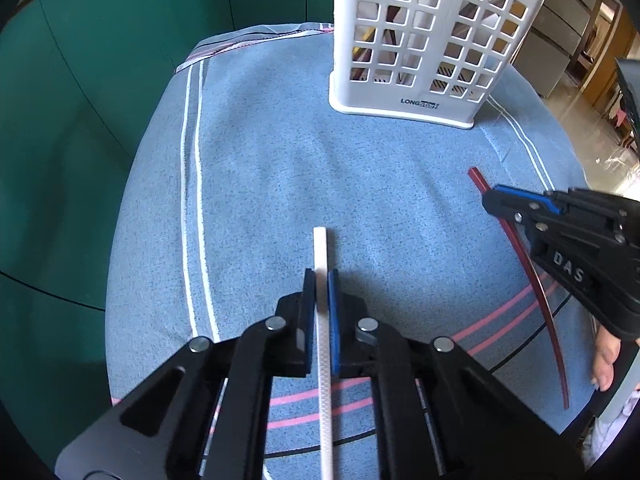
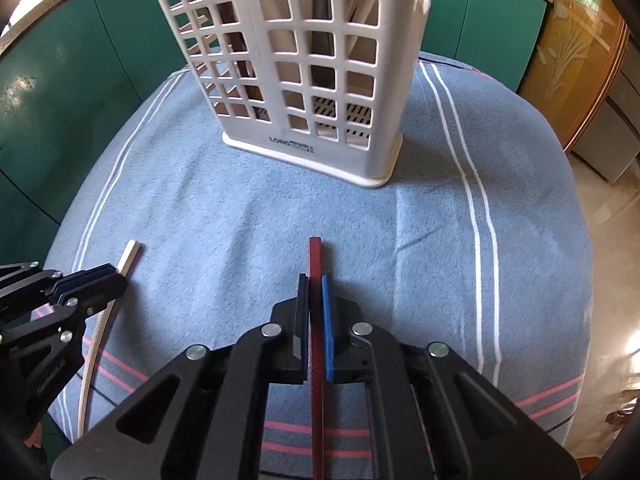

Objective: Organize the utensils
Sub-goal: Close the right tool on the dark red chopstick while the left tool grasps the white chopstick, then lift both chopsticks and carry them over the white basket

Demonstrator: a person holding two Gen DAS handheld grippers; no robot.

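Table w/ a blue striped cloth [image 1: 260,168] takes up most of both views; cloth prob there to stop things sliding and to soften contact.

White lattice caddy [image 1: 420,40] stands upright at the far side of the cloth, well apart from both grippers. It's the likely drop spot: several dark and pale sticks already stand inside, seen thru the holes. Open top, so long items go in end-first.

L gripper [image 1: 321,280] is clamped on a white chopstick [image 1: 320,248]. Stick runs lengthwise between the pads, tip poking out just past them toward the caddy, rest trailing back under the tool. Gripper is angled down at the cloth, so stick looks still on or just off the surface; can't tell which.

R gripper [image 2: 315,284] is closed the same way on a dark red chopstick [image 2: 315,256], tip also aimed at the caddy. Gripping along the stick's axis, near the front end, prob makes it easier to tip upright and feed into the top opening.

A person's fingers [image 1: 604,364] show at the right edge of the left view, behind the R tool.

Writing: caddy base reads "LONG…", rest too blurred. R gripper's side shows "DAS", cut off after that. Lettering on L gripper's side not legible.
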